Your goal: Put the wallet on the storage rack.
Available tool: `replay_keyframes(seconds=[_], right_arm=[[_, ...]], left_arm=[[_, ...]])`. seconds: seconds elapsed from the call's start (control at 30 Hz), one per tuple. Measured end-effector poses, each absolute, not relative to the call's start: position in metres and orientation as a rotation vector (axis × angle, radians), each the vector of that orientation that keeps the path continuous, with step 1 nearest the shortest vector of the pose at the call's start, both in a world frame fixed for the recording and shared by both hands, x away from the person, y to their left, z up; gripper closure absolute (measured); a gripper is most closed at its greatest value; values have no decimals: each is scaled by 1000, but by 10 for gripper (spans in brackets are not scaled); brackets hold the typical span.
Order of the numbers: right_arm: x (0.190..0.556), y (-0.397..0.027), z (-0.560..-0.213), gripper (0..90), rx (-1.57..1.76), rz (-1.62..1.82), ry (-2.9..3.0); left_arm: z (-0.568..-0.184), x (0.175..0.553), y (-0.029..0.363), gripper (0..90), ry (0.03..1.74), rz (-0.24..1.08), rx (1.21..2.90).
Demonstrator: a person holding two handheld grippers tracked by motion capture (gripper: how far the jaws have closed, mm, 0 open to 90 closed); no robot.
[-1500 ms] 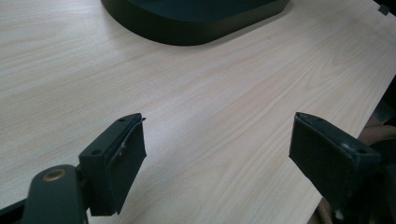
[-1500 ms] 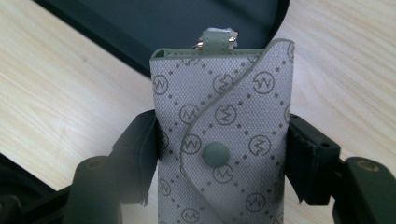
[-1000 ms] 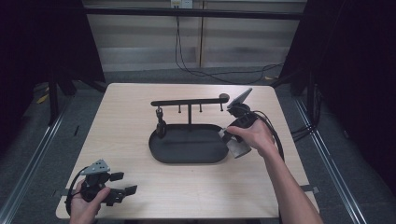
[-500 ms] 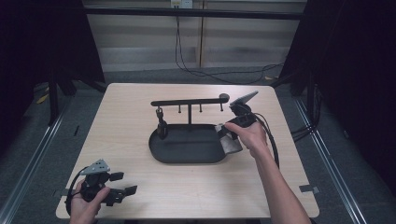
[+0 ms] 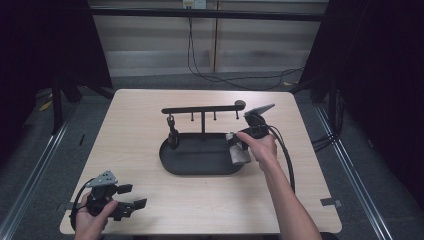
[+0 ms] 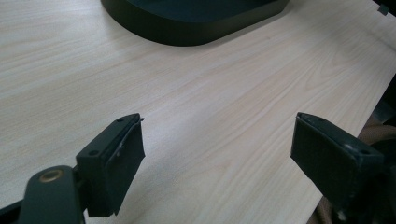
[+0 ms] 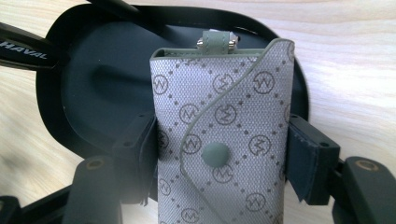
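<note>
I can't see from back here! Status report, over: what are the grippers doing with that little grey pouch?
Right gripper shut on grey pouch, above black tray, right end. Left gripper open, holding nothing, over bare table. Nothing in the way.

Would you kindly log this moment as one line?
right gripper: shut on grey pouch | above black tray | left gripper: open, idle

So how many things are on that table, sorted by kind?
Black stands with tray base: 1
Grey patterned pouches: 1, clamped in the right gripper over the tray
Dark key fobs hanging on the stand's bar: 1
Hand-held grippers: 2, the left gripper open
Total: 5
</note>
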State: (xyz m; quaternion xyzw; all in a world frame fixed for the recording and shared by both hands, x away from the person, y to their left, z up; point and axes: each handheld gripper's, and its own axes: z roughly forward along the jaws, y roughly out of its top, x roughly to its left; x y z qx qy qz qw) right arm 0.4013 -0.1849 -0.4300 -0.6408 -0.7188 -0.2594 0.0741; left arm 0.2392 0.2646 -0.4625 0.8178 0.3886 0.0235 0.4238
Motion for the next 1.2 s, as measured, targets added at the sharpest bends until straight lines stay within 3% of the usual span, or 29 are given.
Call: replay_keyframes(seconds=[1.2], right_arm=[[410,-164,-474,311,-1940,-791,-2157]], left_arm=[[-462,239,266,171,976,58,2039]])
